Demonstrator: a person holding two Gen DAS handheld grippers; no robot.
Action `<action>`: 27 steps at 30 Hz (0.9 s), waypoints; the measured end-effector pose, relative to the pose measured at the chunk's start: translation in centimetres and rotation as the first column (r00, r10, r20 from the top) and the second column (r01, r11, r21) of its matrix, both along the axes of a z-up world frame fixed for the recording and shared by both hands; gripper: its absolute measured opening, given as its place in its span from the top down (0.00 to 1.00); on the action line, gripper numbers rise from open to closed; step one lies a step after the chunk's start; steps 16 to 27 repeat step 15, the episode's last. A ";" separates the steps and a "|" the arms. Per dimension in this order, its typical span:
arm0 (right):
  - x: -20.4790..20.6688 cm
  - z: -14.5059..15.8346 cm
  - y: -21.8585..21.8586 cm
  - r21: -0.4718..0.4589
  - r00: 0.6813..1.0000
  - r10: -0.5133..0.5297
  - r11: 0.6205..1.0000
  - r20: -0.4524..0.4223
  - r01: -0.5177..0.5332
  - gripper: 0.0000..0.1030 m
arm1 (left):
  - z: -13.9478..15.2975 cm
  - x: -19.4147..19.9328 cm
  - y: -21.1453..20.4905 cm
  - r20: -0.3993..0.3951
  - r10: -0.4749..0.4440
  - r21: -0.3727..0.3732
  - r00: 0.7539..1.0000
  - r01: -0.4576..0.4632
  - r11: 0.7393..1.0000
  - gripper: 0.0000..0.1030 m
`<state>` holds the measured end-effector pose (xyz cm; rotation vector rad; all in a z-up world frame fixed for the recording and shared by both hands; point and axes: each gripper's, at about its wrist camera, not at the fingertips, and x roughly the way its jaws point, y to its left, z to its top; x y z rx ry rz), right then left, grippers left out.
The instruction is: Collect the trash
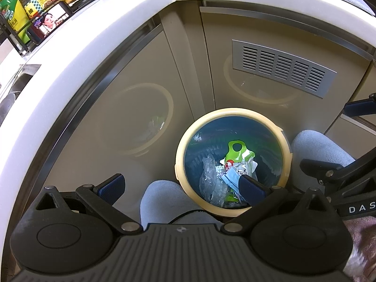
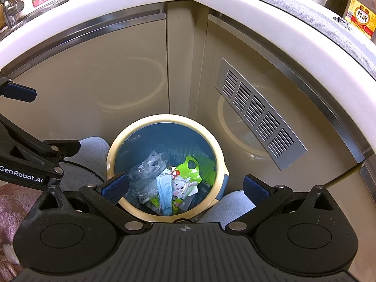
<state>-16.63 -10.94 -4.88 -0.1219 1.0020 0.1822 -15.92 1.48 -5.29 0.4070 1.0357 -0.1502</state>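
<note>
A round trash bin (image 1: 235, 111) (image 2: 164, 117) with a cream rim and a blue inside stands on the floor in the cabinet corner. In it lie a green plastic package (image 1: 235, 151) (image 2: 189, 170), crumpled clear plastic (image 1: 209, 174) (image 2: 150, 164), a light blue mask (image 2: 164, 188) and a wrapper with a cartoon rabbit (image 2: 179, 186). My left gripper (image 1: 182, 186) hangs open above the bin's near left edge, nothing between its fingers. My right gripper (image 2: 185, 185) is open over the bin's near side, also empty. Each gripper shows at the edge of the other's view.
Grey-clad legs of a person (image 1: 162, 195) (image 2: 232, 202) flank the bin. Beige cabinet doors with a metal vent grille (image 1: 282, 70) (image 2: 258, 127) rise behind it. A white countertop edge (image 1: 70, 54) curves overhead, carrying bottles (image 1: 14, 11) (image 2: 359, 18) and a phone (image 1: 49, 22).
</note>
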 end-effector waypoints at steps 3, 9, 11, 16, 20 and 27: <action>0.0 0.0 0.0 0.000 1.000 0.000 1.000 0.000 0.000 0.00 | 0.0 0.0 0.0 0.000 0.001 0.000 1.000 -0.001 1.000 0.00; 0.0 0.0 0.0 0.000 1.000 0.000 1.000 -0.001 0.000 0.00 | 0.0 0.0 -0.1 0.000 0.001 0.002 1.000 -0.001 1.000 0.00; 0.0 0.0 0.0 0.000 1.000 0.000 1.000 0.000 0.000 0.00 | 0.0 0.1 -0.1 0.001 0.003 0.006 1.000 -0.003 1.000 0.00; 0.0 0.0 0.0 0.000 1.000 0.001 1.000 0.000 -0.001 0.00 | 0.0 0.0 -0.1 -0.001 0.007 0.006 1.000 -0.007 1.000 0.00; 0.0 0.0 0.0 0.000 1.000 0.001 1.000 0.000 -0.001 0.00 | 0.0 0.0 -0.1 -0.001 0.007 0.006 1.000 -0.007 1.000 0.00; 0.0 0.0 0.0 0.000 1.000 0.001 1.000 0.000 -0.001 0.00 | 0.0 0.0 -0.1 -0.001 0.007 0.006 1.000 -0.007 1.000 0.00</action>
